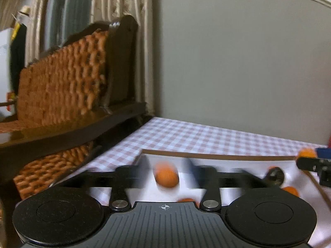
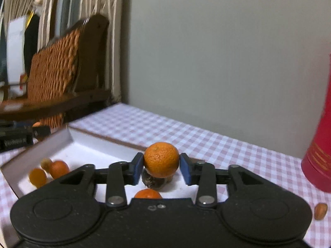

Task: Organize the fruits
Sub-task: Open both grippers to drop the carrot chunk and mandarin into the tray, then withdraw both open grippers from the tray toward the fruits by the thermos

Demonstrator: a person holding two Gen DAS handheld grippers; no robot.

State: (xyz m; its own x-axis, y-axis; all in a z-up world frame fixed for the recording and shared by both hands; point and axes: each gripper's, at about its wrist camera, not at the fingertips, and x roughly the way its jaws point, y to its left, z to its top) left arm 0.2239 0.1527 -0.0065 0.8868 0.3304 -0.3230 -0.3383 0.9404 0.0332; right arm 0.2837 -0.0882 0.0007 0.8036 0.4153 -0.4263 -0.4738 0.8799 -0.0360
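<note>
A white shallow tray (image 2: 86,150) lies on the checked tablecloth. My right gripper (image 2: 161,168) is shut on an orange mandarin (image 2: 161,159) and holds it above the tray. Below it lie a dark brown fruit (image 2: 154,180) and another mandarin (image 2: 148,194). Three small orange fruits (image 2: 59,168) lie at the tray's left. In the left wrist view, my left gripper (image 1: 166,165) is open over the tray (image 1: 217,156), with a blurred mandarin (image 1: 166,177) between its fingers, not gripped. A dark fruit (image 1: 275,176) and more mandarins (image 1: 290,190) lie to the right.
A wicker-backed wooden chair (image 1: 68,82) stands close at the left of the table. A red cylinder container (image 2: 319,144) stands at the right. A small orange piece (image 2: 320,210) lies on the cloth near it. A grey wall (image 1: 238,62) lies behind the table.
</note>
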